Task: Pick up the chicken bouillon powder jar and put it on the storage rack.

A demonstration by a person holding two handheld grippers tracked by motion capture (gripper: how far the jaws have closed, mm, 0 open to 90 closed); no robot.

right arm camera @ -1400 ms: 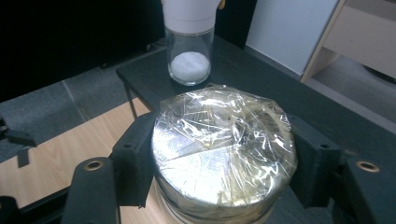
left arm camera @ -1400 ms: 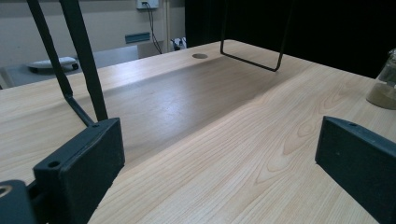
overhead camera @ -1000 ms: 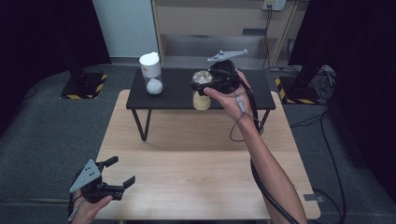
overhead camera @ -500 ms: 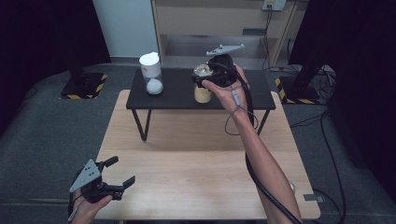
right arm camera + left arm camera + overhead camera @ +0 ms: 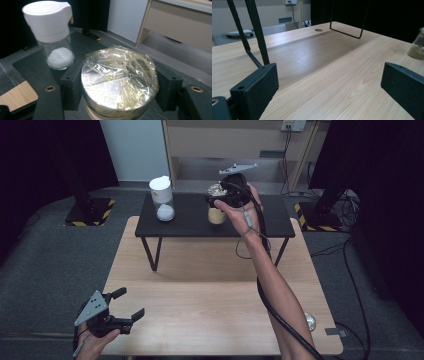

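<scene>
The plastic-wrapped glass jar of tan powder (image 5: 119, 77) is clamped by the right hand-held gripper (image 5: 222, 200) at upper centre; the left hand-held gripper (image 5: 117, 312), lower left, is held wide open.

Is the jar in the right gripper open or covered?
Covered: clear plastic wrap is stretched, wrinkled, over the mouth of the jar clamped in the right gripper.
</scene>
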